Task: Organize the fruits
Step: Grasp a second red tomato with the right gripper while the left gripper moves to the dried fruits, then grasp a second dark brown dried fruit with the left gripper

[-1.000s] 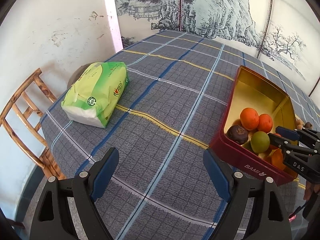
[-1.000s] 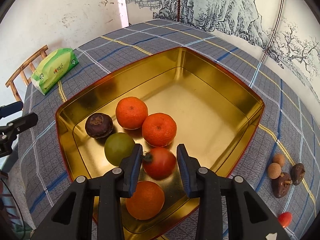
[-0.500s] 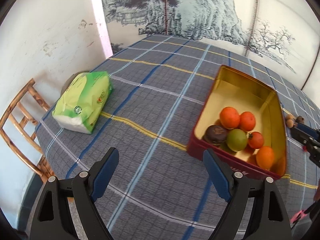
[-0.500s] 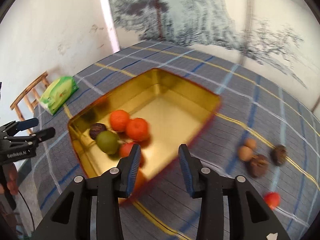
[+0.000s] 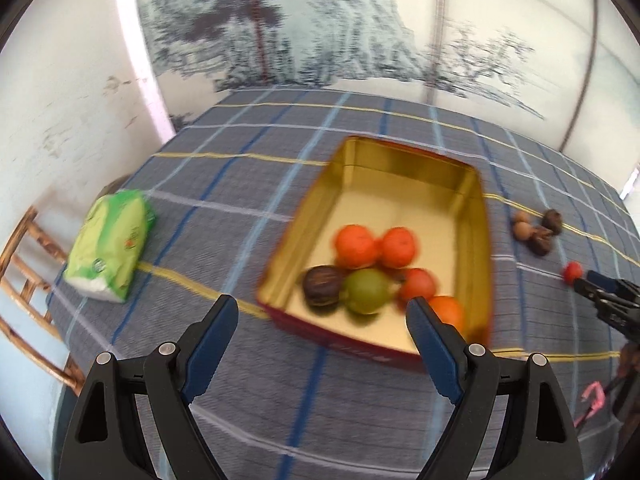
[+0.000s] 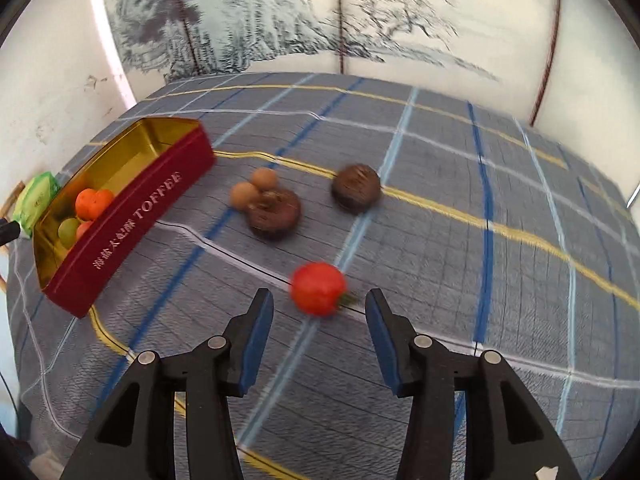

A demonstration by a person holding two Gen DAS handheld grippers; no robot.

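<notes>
We see a red tin (image 5: 372, 350) on the surface with oranges (image 5: 356, 245), a green fruit (image 5: 366, 291), a dark fruit (image 5: 322, 285) and a tomato (image 5: 418, 283) inside. Our left hand-held gripper (image 5: 322, 320) hangs wide open, empty. Our right hand-held gripper (image 6: 319, 314) tilts down; its jaws have just been opening, with a red tomato (image 6: 318, 288) lying untouched ahead of them. The tin says "TOFFEE".

Left wrist view: looks steeply down and forward along its own fingers (image 5: 432, 344), near the open end of the tin (image 5: 478, 240). Right wrist view: faces the loose red fruit (image 6: 318, 294) on the cloth right of the tin (image 6: 132, 216). Both share tin, red fruit (image 5: 573, 272) and painted wall (image 5: 320, 32).
</notes>
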